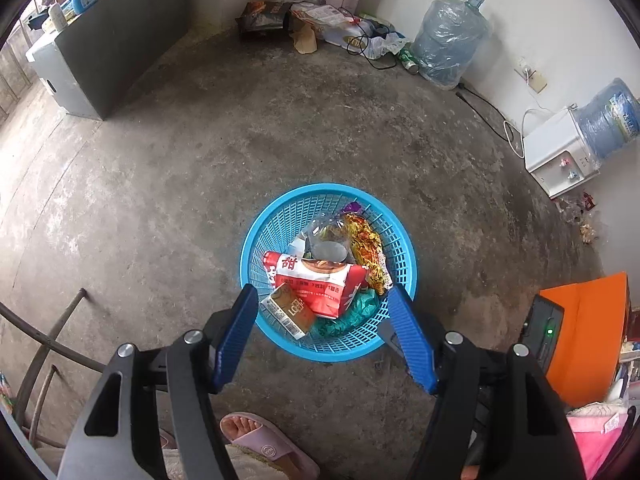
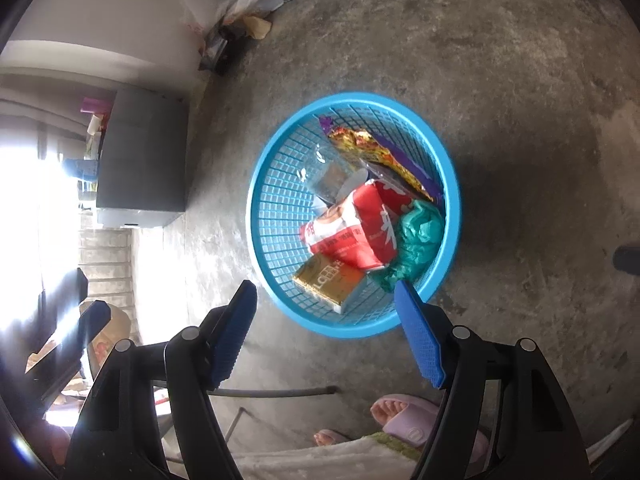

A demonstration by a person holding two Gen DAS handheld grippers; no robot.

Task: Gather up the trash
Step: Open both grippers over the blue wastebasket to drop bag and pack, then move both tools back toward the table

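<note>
Two grippers are hanging over the blue basket (image 1: 256,240), both with jaws spread apart and nothing between the pads. No earlier picture is given, so only the present stance is being noted.

Left gripper (image 1: 322,296) is pointing steeply down, its fingertips straddling the basket's 6 o'clock rim. Right gripper (image 2: 326,292) is hovering off the basket's 7 o'clock edge in its own view, one finger overlapping the rim, the other out over bare concrete floor (image 1: 200,140).

Collected trash is sitting inside the basket: a red-and-white snack bag (image 1: 320,280) at centre, a small brown carton (image 1: 286,310) at 7 o'clock, a crumpled green bag (image 1: 348,312) at 5 o'clock, a yellow patterned wrapper (image 1: 366,248) at 2 o'clock, a clear plastic cup (image 1: 328,240) near 12.

Judging the step: a drop looks done or nearly so, and the hands are getting free for the next piece. Doing it well means lifting straight clear so no finger is hooking the mesh rim or tipping the light basket.

More litter is lying against the far wall at 12 o'clock in the left view: wrappers and bags (image 1: 304,16), a green can (image 1: 410,58), loose cable. Water jugs (image 1: 452,36) are standing at 1 o'clock. The person's slippered foot (image 1: 260,436) is planted close at 6 o'clock, and a metal chair frame (image 1: 48,344) at 8 o'clock is crowding the left side.
</note>
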